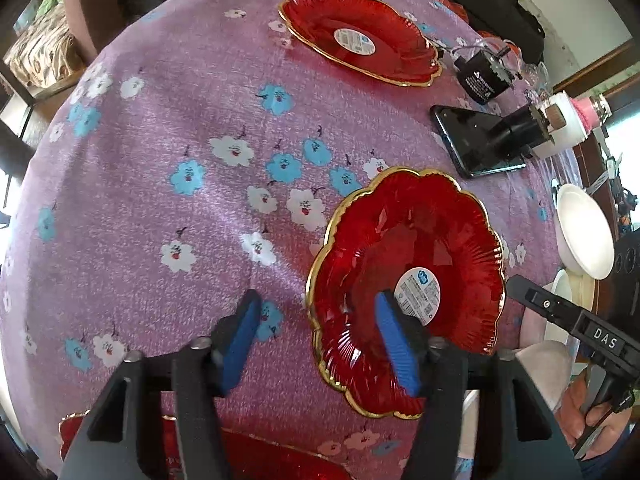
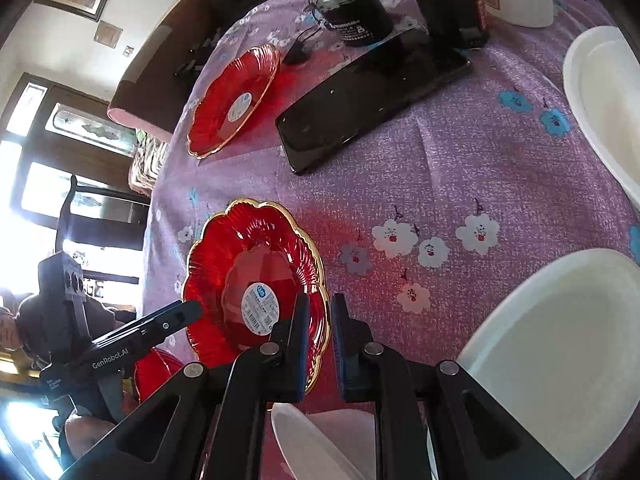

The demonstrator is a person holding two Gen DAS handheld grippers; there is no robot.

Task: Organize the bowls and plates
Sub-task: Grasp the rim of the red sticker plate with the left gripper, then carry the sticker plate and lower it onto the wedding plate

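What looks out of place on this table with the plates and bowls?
A black phone lies flat on the cloth between the far red plate and the near red plate, with black gadgets and cables just beyond it. They aren't dishes. Nothing looks spilled or broken.

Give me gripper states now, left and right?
Left gripper: open, one finger over the near red plate, holding nothing.
Right gripper: nearly shut around that plate's rim.
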